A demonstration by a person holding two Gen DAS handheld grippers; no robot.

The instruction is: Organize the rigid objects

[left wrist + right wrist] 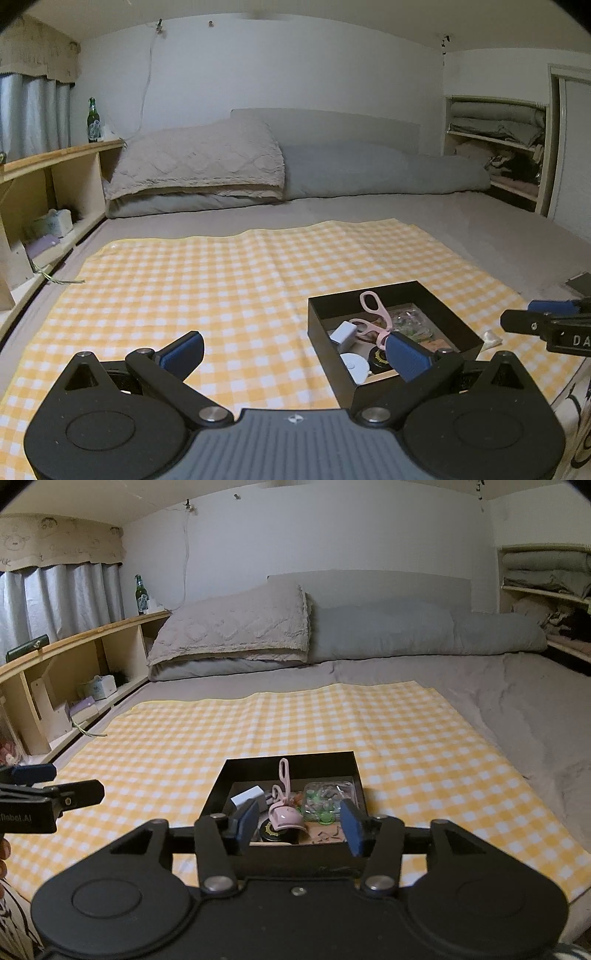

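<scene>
Both grippers — left gripper (295,349) and right gripper (299,821) — hang spread and empty; items sit piled in the black box (236,771) on the checked cloth (258,723). Risk: reaching in could snag the upright pink scissors (283,775) — tipping them out.

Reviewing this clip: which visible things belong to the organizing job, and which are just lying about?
Job:
black box
pink eyelash curler
white charger
clear glass dish
round black tin
white round case

Lying about:
green bottle
folded blankets
checked cloth
wooden shelf
</scene>
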